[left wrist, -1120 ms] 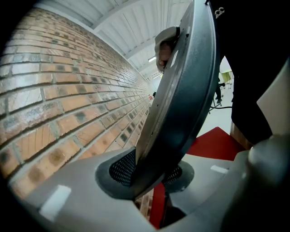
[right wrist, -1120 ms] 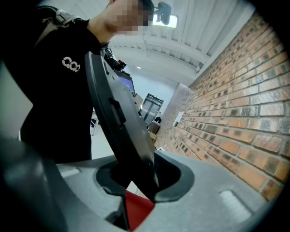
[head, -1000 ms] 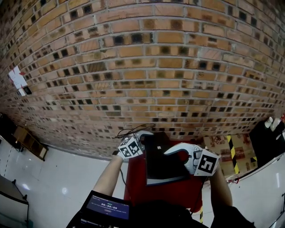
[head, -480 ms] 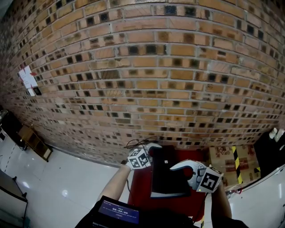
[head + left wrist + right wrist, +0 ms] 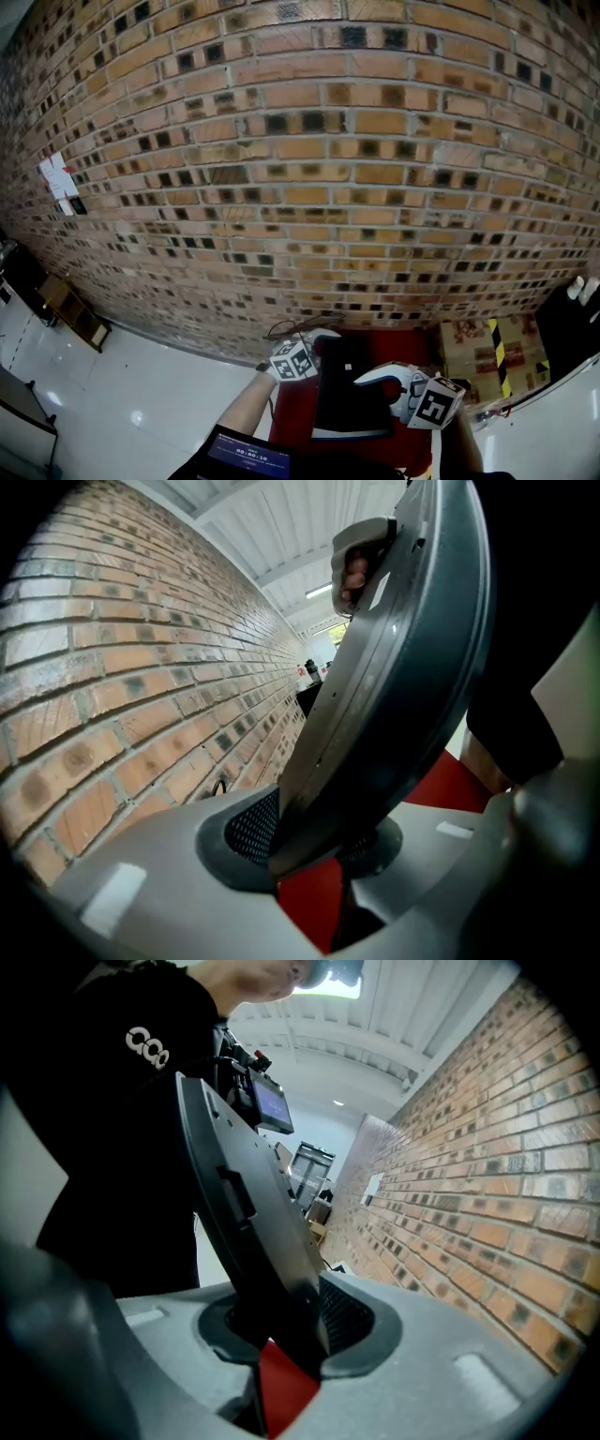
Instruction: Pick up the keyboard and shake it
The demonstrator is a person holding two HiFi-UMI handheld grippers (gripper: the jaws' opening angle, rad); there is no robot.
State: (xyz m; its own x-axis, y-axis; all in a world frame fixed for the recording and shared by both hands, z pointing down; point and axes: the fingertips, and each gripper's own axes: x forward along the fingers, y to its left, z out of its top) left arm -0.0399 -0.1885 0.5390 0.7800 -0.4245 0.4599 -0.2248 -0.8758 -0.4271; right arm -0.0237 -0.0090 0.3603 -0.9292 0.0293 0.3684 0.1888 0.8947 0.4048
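A dark keyboard [image 5: 352, 389] hangs tilted in the air just above a red-covered worktop [image 5: 291, 427], clamped from both sides. The left gripper [image 5: 319, 850] has its fingers [image 5: 246, 829] closed to a narrow gap on one edge of the casing, the mesh pads pressing the grey plastic. The right gripper [image 5: 281, 1335] pinches the opposite edge the same way, its fingers [image 5: 349, 1318] set slightly apart by the thickness of the board. Neither tool holds anything else.

The keyboard looks like a thin, stiff plastic slab, probably light enough for two pinch grips to carry with ease. Its smooth shell is the likely weak point: each pair of pads bites close to the rim, so a hard shake could let it pivot or slide out. Holds at the two opposite edges, well apart and seated deep in the pads, seem the safest. Pressure on the key side would risk popping a cap.

Red cloth covers the worktop under the keyboard. Behind it rises a brick wall [image 5: 309, 169], close enough to fill most of the head view. A glossy white floor [image 5: 141, 384] spreads to the left, and a cardboard box [image 5: 473, 356] marked with yellow-and-black tape stands to the right. The gripper views show a white ribbed ceiling [image 5: 253, 527] with strip lights overhead.
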